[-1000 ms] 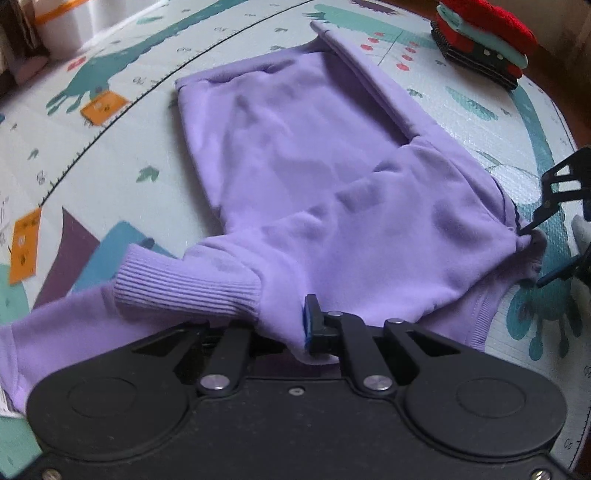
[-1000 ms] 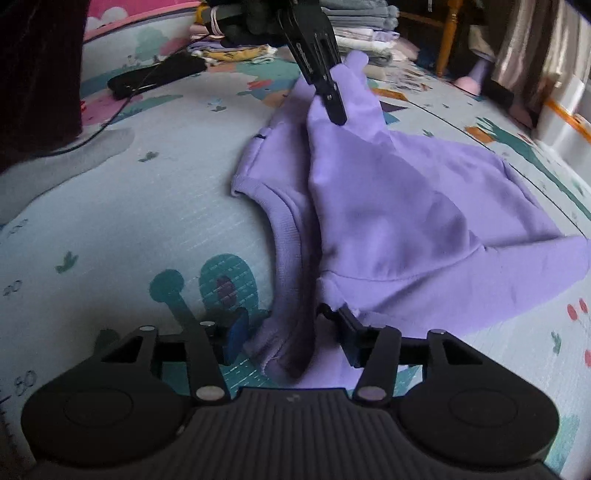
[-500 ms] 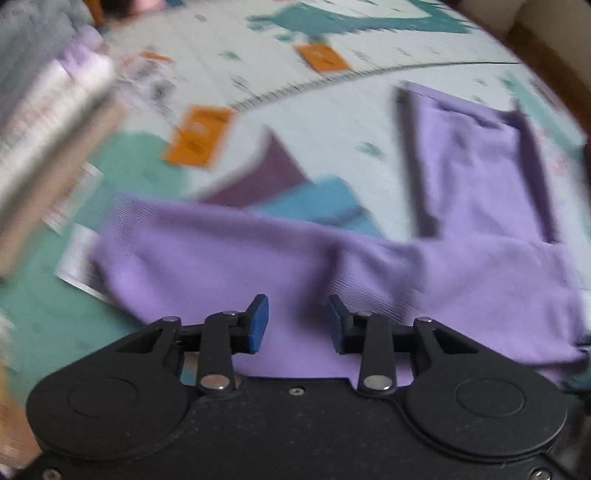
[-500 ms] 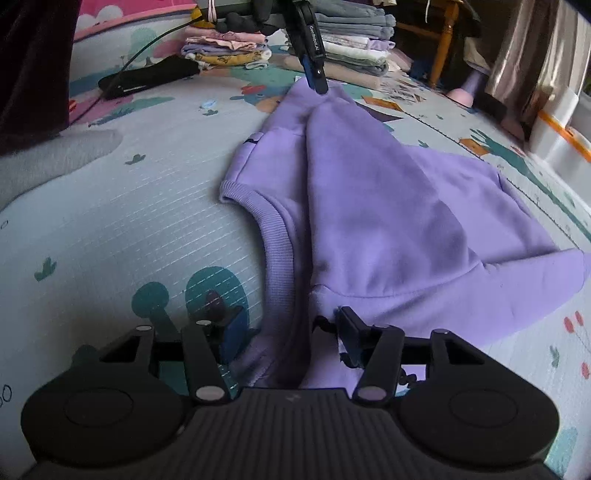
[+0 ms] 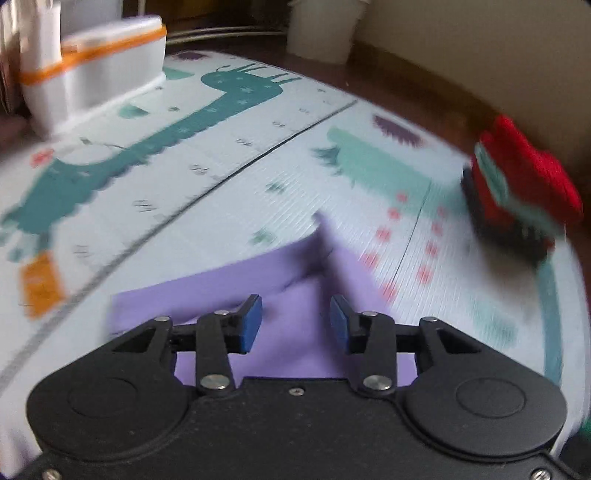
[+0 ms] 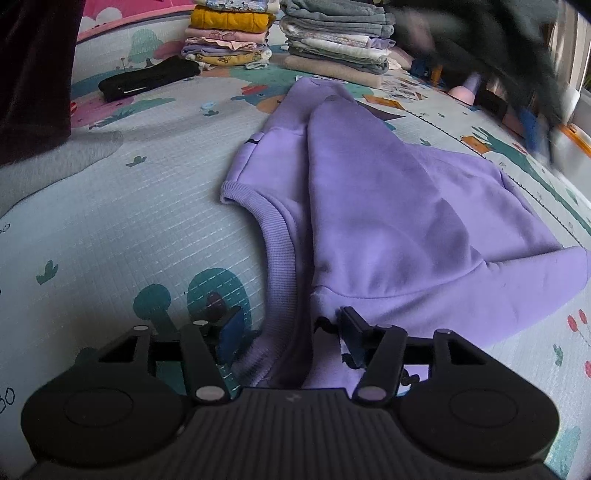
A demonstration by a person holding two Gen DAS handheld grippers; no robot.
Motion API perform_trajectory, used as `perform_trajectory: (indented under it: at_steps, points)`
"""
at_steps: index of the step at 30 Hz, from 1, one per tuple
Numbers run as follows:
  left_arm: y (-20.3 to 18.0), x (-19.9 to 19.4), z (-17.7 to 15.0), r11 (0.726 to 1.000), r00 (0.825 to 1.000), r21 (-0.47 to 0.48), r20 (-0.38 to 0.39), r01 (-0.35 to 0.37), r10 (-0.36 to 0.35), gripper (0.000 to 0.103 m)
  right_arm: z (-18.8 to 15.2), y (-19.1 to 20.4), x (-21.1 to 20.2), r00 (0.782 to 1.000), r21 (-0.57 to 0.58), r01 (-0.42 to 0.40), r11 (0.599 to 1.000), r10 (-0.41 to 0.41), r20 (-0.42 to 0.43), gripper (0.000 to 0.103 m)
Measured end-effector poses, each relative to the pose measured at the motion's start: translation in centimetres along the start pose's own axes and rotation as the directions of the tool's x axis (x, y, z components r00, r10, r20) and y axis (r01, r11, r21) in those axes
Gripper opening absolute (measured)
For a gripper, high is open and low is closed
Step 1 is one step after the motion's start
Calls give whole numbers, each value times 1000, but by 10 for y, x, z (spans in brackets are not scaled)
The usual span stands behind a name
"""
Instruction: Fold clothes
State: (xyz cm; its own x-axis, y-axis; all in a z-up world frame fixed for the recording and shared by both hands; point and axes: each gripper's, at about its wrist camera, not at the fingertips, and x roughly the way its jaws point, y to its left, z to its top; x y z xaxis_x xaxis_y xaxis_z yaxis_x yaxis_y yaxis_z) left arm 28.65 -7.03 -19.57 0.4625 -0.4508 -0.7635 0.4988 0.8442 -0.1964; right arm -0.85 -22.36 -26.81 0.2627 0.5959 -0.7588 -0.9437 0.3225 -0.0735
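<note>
The purple sweatshirt (image 6: 388, 206) lies spread on the dinosaur play mat (image 6: 122, 236), its ribbed hem curving toward the right wrist camera and one sleeve folded across the body toward the far stacks of folded clothes (image 6: 288, 33). The right gripper (image 6: 286, 332) sits low at the near edge of the garment, its fingers spread apart with a bunched fold of the hem lying between them; they are released rather than clamped, much as they were half a second ago, and the view from this side has hardly changed beyond drawing a little closer. The left gripper (image 5: 295, 323) has changed far more: a second ago it was pinched on purple cloth near the sleeve cuff, half a second ago its fingers had parted over the outstretched sleeve, and now it hangs with its blue pads (image 5: 253, 325) wide apart above a flat corner of the sweatshirt, touching nothing. Its camera has swung round to face the far side of the mat, where a white bin with an orange band (image 5: 96, 70) and a red and teal knitted pile (image 5: 517, 188) appear, all smeared by motion. In the right wrist view the left gripper shows only as a dark blur at the upper right.
</note>
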Motion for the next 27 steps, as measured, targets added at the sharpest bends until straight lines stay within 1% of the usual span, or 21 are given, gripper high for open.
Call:
perform_trajectory:
  at_steps: [2,4,6,7,9,10,13,14,15,17,19,20,21,23,24,25,26,27]
  points:
    - [-10,29,12,998,999,-50,0,34,-34,39,-1,2,1,1000,3,-2,1000,2,4,64]
    - [-19,53,21,997,998,-59,-22,56,-57,39,-1,3,2,1000,4,-2,1000,2,7,68]
    - [-22,68,27,992,997,-112,-35,64,-68,39,-1,3,2,1000,9,-4,1000,4,8,68]
    - [-23,73,29,991,997,-123,-41,56,-62,37,-1,2,1,1000,10,-9,1000,9,9,68]
    - [-24,77,30,990,998,-133,-39,39,-45,6,-2,0,0,1000,13,-19,1000,19,12,68]
    - [-24,75,30,991,999,-132,-30,30,-35,5,-2,0,1,1000,12,-20,1000,20,13,68]
    - [-21,65,22,984,999,-172,35,40,-35,5,-3,1,0,1000,6,-24,1000,24,14,68]
    - [-16,64,18,980,999,-197,48,32,-23,5,-3,1,-1,1000,3,-25,1000,25,14,68]
    - [-8,63,12,971,999,-240,51,4,8,5,-3,1,-1,999,0,-29,1000,29,14,68]
    - [1,67,1,956,998,-292,47,-26,42,5,-3,1,-1,999,-5,-36,999,36,12,68]
    - [2,76,-4,959,998,-281,33,-39,50,5,-3,1,-2,999,-8,-39,999,39,10,68]
    - [1,81,-3,964,998,-261,24,-45,53,5,-3,1,-2,999,-10,-38,999,38,9,68]
    - [0,87,-2,972,998,-225,8,-62,65,7,-3,1,-2,999,-11,-38,999,38,7,68]
    - [-9,91,0,989,996,-122,14,-86,88,10,-2,1,-2,999,-11,-40,999,40,3,68]
    - [-13,92,2,992,995,-75,5,-98,98,11,-1,1,-2,999,-12,-41,999,41,0,68]
    - [-14,91,4,994,995,-52,-4,-101,101,11,-1,0,-1,999,-12,-44,999,44,-2,68]
    - [-15,90,5,994,994,-28,-12,-106,105,16,-1,0,-1,999,-11,-47,999,47,-3,68]
    - [-17,83,7,991,991,8,-2,-134,134,18,-1,0,0,999,-11,-51,999,51,-3,69]
